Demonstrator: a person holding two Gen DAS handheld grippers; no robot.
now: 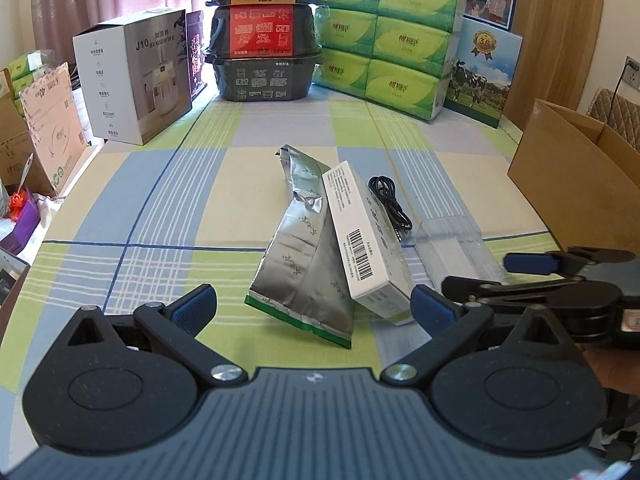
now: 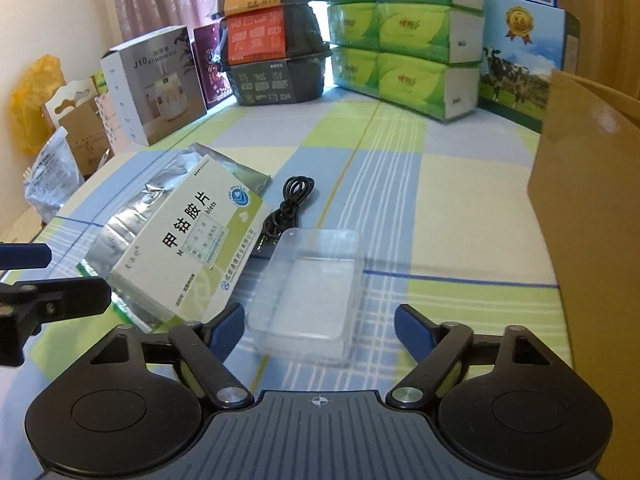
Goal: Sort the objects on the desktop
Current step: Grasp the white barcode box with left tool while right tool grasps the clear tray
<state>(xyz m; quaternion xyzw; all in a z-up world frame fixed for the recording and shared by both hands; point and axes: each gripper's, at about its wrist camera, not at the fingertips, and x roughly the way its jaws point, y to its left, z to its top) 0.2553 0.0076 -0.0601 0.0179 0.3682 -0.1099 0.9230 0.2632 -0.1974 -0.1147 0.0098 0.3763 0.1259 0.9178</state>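
A silver foil pouch lies on the checked tablecloth, with a white medicine box leaning on it. To their right are a coiled black cable and a clear plastic case. My left gripper is open just short of the pouch and box, nothing between its fingers. My right gripper is open, its fingers either side of the near end of the clear case.
An open cardboard box stands at the right. Along the back are a humidifier box, stacked black food bowls, green tissue packs and a milk carton box. Cartons and bags crowd the left table edge.
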